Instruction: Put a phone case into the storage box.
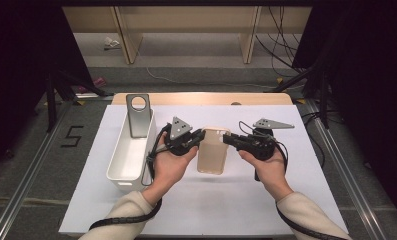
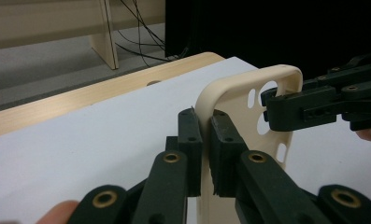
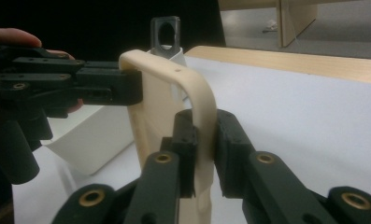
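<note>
A beige phone case [image 1: 213, 149] is held above the white table cover between both grippers. My left gripper [image 1: 202, 136] is shut on its left edge near the top; in the left gripper view the case [image 2: 241, 100] has its rim between my black jaws, and the left gripper [image 2: 203, 122] clamps it. My right gripper [image 1: 225, 138] is shut on the opposite upper edge. In the right gripper view the right gripper [image 3: 204, 125] pinches the curved rim of the case [image 3: 164, 100], with the other gripper's jaws gripping the far side.
A white rectangular bin [image 1: 130, 152] lies left of the hands, with a grey metal stand [image 1: 138, 115] with a round hole standing at its far end. The white cover [image 1: 221, 205] extends toward the front edge. Wooden table edge [image 1: 201, 98] runs behind.
</note>
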{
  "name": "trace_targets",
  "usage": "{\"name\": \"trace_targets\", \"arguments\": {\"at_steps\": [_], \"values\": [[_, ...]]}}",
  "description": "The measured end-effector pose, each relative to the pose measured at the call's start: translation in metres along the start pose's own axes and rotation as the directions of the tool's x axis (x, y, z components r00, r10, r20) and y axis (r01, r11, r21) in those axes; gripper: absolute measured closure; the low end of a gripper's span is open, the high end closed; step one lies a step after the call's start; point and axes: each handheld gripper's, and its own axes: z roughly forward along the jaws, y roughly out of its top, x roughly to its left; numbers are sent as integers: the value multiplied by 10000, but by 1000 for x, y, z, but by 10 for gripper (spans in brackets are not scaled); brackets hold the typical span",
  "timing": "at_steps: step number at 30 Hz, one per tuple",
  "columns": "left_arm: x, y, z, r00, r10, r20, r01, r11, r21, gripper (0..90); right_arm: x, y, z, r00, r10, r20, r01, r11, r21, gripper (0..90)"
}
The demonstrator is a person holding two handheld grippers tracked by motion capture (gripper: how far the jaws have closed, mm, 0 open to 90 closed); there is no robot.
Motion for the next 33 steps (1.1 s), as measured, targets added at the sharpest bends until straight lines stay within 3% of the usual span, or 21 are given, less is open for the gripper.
{"name": "trace_targets", "arguments": {"at_steps": [3, 9, 13, 21, 33], "values": [[2, 1, -2, 10000, 9, -6, -9, 10000, -50, 840, 0, 0, 1, 9992, -379, 119, 378, 9992, 87, 664], [10, 0, -6, 9998, -74, -195, 72, 9999, -144, 840, 3, 0, 2, 9927, -1197, 124, 1194, 9926, 240, 370], [16, -1, -10, 9995, -66, -317, 60, 9998, -176, 840, 2, -2, -1, 9874, -1585, 17, 1582, 9864, 441, 291], [29, 1, -22, 9984, -134, -554, 112, 9991, -406, 839, 0, -5, -10, 9782, -2051, 338, 2033, 9778, 502, 214], [45, 8, -41, 9959, -201, -884, 137, 9973, -716, 839, -6, -14, -24, 9785, -1986, 551, 1953, 9789, 595, 204]]}}
